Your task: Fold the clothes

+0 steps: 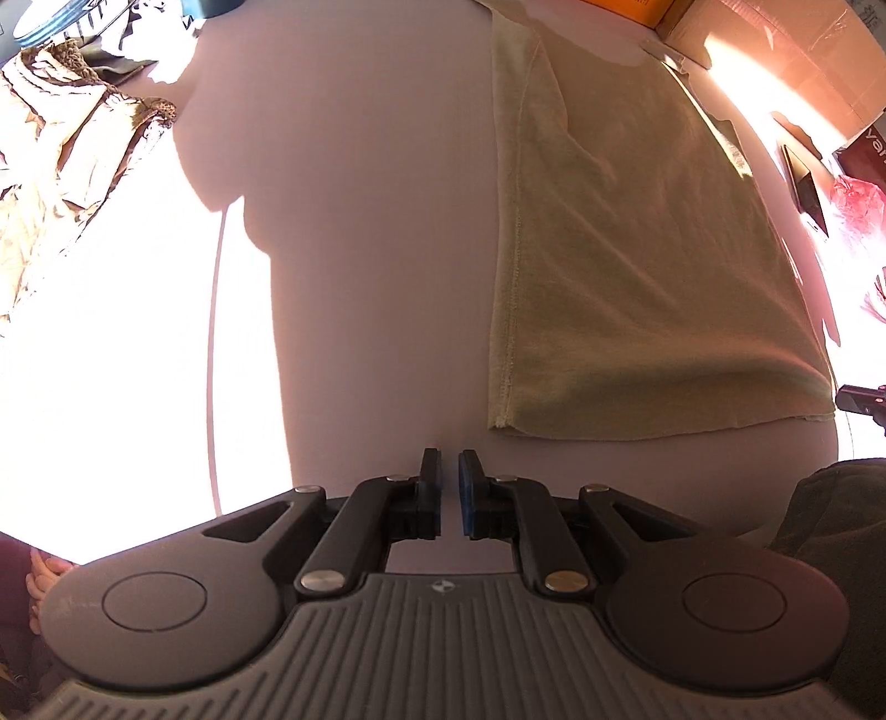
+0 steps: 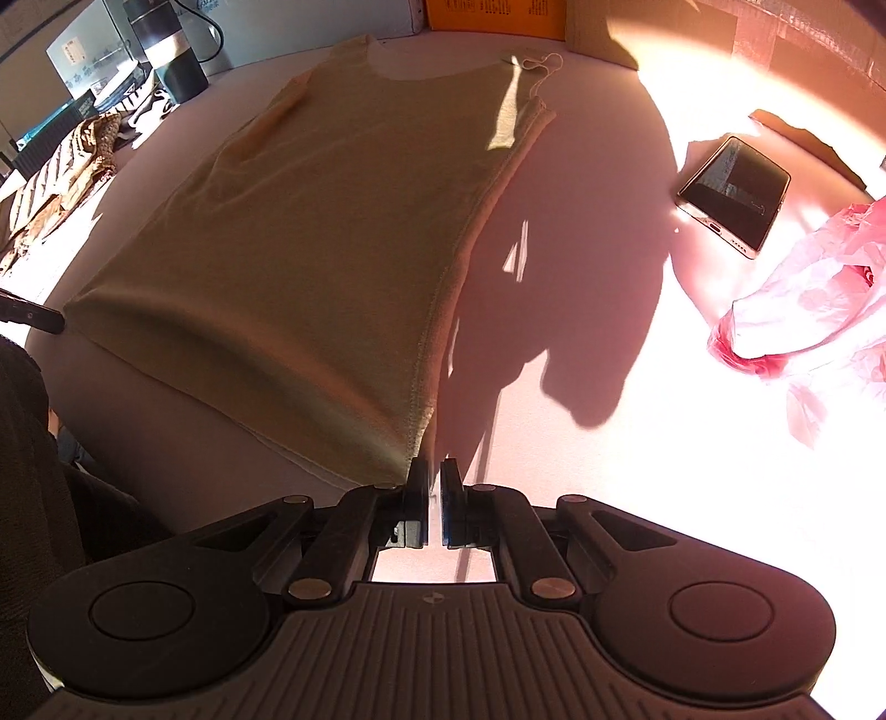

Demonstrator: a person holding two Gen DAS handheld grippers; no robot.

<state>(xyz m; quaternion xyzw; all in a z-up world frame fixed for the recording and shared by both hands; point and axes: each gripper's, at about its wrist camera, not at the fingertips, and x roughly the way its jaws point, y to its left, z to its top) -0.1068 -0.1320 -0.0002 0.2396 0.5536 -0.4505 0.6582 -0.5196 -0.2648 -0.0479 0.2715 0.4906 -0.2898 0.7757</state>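
Note:
An olive-green sleeveless top (image 1: 637,266) lies flat on the white table, folded lengthwise into a long strip; it also shows in the right wrist view (image 2: 310,243), neckline at the far end. My left gripper (image 1: 449,482) hovers just left of the top's near-left hem corner, jaws almost closed with a narrow gap, holding nothing. My right gripper (image 2: 434,487) sits at the top's near-right hem corner, jaws nearly closed with a thin gap, and nothing shows between them. The right gripper's tip (image 1: 864,400) shows at the left view's right edge.
A crumpled beige patterned garment (image 1: 72,183) lies far left. A phone (image 2: 733,194) and a red-white plastic bag (image 2: 814,299) lie on the right. Cardboard boxes (image 1: 775,50) line the back edge. A dark cylinder (image 2: 171,55) stands at the back left.

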